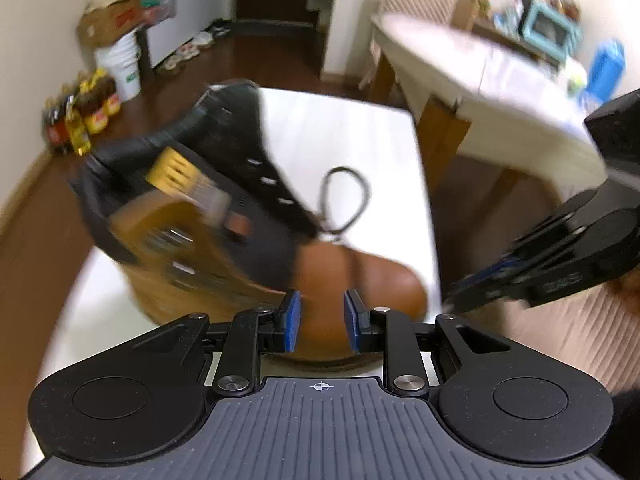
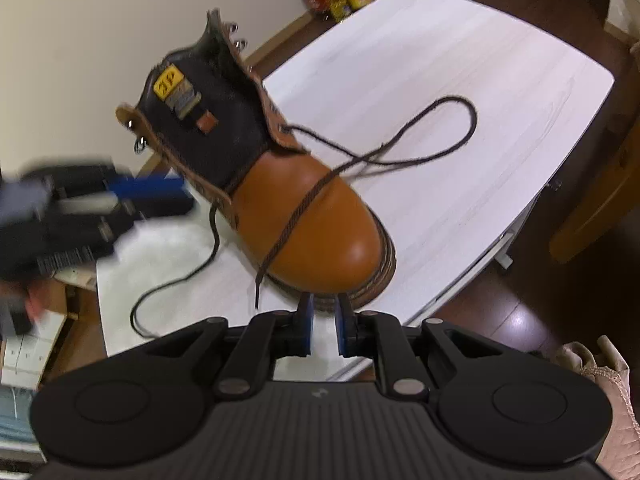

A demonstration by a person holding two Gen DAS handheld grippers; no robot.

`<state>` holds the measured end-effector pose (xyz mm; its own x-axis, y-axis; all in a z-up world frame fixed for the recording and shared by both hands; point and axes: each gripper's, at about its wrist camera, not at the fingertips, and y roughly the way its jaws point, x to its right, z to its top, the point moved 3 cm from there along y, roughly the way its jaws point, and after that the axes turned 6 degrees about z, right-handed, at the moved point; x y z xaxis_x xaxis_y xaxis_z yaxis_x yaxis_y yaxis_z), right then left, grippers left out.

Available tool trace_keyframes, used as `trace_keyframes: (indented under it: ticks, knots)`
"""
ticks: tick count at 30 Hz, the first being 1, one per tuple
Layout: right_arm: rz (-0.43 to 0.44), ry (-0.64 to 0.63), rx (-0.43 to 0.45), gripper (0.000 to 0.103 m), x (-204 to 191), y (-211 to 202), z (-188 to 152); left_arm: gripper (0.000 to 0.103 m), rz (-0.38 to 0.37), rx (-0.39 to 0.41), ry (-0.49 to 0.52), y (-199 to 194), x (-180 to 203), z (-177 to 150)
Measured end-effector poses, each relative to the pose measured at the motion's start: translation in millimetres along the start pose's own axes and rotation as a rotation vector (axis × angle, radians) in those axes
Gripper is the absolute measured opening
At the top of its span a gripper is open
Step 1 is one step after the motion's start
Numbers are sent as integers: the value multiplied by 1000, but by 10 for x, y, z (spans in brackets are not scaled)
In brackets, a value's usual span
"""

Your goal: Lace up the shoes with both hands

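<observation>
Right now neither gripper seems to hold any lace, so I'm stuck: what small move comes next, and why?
Probably lower the right gripper onto the lace end lying just ahead of its open fingers beside the boot toe. The lace trails loose over the toe, and the left gripper holds nothing.

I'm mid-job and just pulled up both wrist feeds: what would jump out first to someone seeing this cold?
The tan boot with its black tongue fills the middle of the white table, toe towards the right gripper. Its dark lace is barely threaded, looping loose over the toe and across the table on both sides. Neither gripper holds anything; the left gripper sits blurred at the boot's left in the right wrist view.
</observation>
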<state>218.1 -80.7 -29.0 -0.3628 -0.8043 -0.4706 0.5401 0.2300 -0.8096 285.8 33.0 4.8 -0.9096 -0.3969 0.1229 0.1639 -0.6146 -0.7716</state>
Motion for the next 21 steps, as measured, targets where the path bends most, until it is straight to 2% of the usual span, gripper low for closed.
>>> trace_keyframes:
  ticks: [3,7,10,13,15,16,19,21]
  knots:
    - [-9,14,41,15,12,-20,45,25,47,4,-38,22,178,-127]
    - [-6,32,64,15,37,0,102,25,125,-30,-182,115,188,-349]
    - [-2,36,78,15,42,-9,141,25,215,-46,-186,187,220,-503]
    - [-1,49,87,15,54,-19,154,24,200,-66,-200,243,185,-577]
    - [-3,55,88,15,68,-21,142,14,193,-76,-201,278,159,-602]
    - [-3,59,86,14,76,-20,134,3,190,-81,-201,295,146,-614]
    - [18,83,76,14,88,1,117,3,170,-87,-180,261,136,-590]
    - [43,99,69,14,78,21,122,3,180,-82,-119,240,210,-535]
